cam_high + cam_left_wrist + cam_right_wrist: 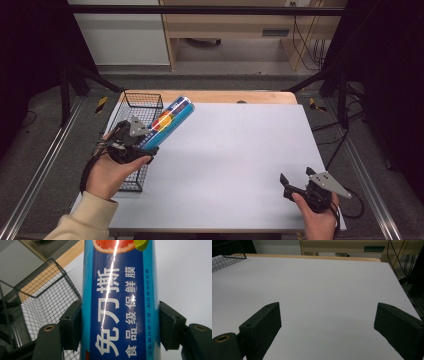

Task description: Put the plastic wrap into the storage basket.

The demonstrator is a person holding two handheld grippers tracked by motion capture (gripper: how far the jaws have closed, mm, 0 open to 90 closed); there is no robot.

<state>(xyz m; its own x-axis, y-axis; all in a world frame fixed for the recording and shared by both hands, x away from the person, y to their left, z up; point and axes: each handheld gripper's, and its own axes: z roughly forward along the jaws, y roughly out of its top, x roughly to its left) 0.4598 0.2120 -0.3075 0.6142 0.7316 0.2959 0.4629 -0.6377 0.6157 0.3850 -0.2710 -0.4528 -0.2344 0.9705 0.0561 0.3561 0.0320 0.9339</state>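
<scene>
At the left, a wire basket (134, 107) is seen just beside the left gripper (145, 145), whose jaws are clamped on a blue tube (169, 121) held tilted above the basket's edge. The white tabletop (225, 150) is bare between. At the right, the right gripper (287, 186) is held with jaws apart.

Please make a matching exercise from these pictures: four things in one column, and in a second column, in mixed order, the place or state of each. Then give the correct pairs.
Column one
1. left gripper
2. right gripper
3. blue cylindrical roll of cling film
4. black wire mesh basket

Column two
A. stands at the table's left edge
B. jaws wide apart, nothing between them
C. tilted, raised above the white table
D. jaws closed on the roll

Pairs: 1-D, 2-B, 3-C, 4-A
</scene>
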